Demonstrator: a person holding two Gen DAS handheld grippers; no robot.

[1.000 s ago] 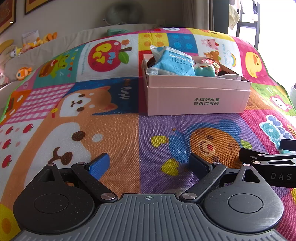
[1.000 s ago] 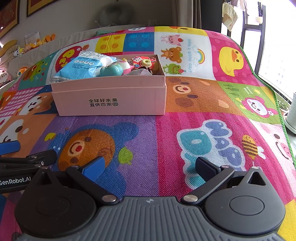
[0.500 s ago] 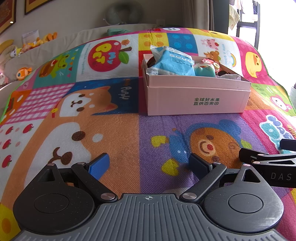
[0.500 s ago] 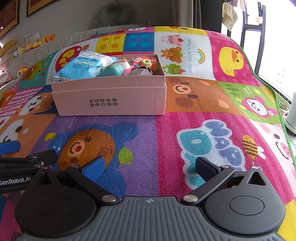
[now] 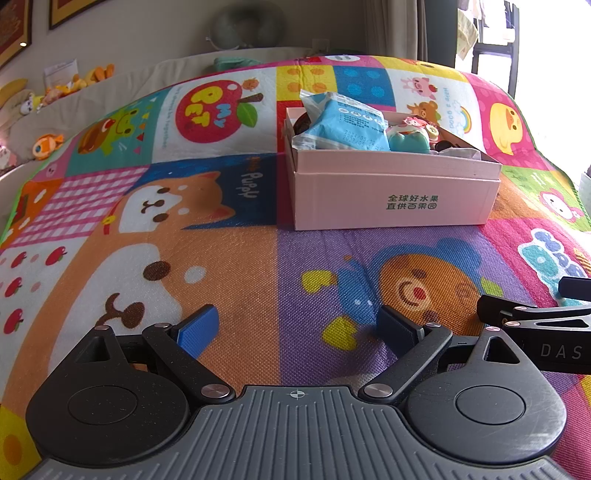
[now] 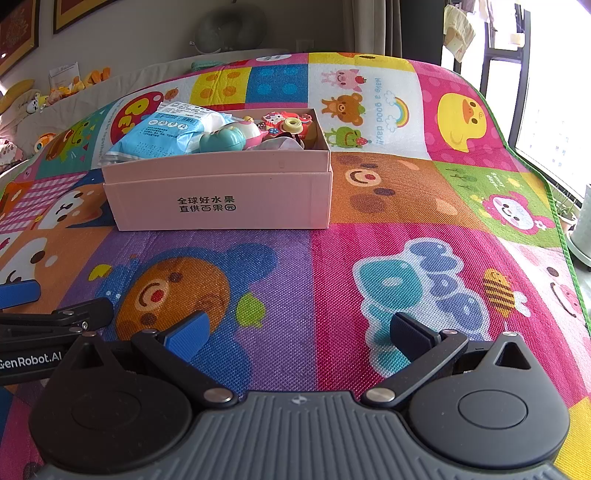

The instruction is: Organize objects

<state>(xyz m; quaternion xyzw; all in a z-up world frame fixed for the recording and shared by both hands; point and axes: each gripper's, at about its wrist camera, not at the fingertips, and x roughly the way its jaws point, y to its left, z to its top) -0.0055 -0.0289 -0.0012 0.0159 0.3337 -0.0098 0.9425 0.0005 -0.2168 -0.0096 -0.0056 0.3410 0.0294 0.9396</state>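
Note:
A pink cardboard box (image 5: 395, 199) (image 6: 221, 199) stands on the colourful play mat, ahead of both grippers. Inside it lie a light blue packet (image 5: 347, 127) (image 6: 166, 133), a teal toy (image 5: 408, 140) (image 6: 221, 140) and small colourful toys (image 6: 286, 123). My left gripper (image 5: 297, 326) rests low over the mat, open and empty, well short of the box. My right gripper (image 6: 297, 332) is likewise open and empty, to the right of the left one. Each gripper's side shows at the edge of the other's view.
The play mat (image 5: 221, 258) (image 6: 443, 184) covers a raised surface whose right edge (image 6: 554, 206) drops toward a window side with a plant pot (image 6: 581, 229). Stuffed toys (image 5: 48, 142) lie along the far left ledge. A fan (image 6: 229, 31) stands behind.

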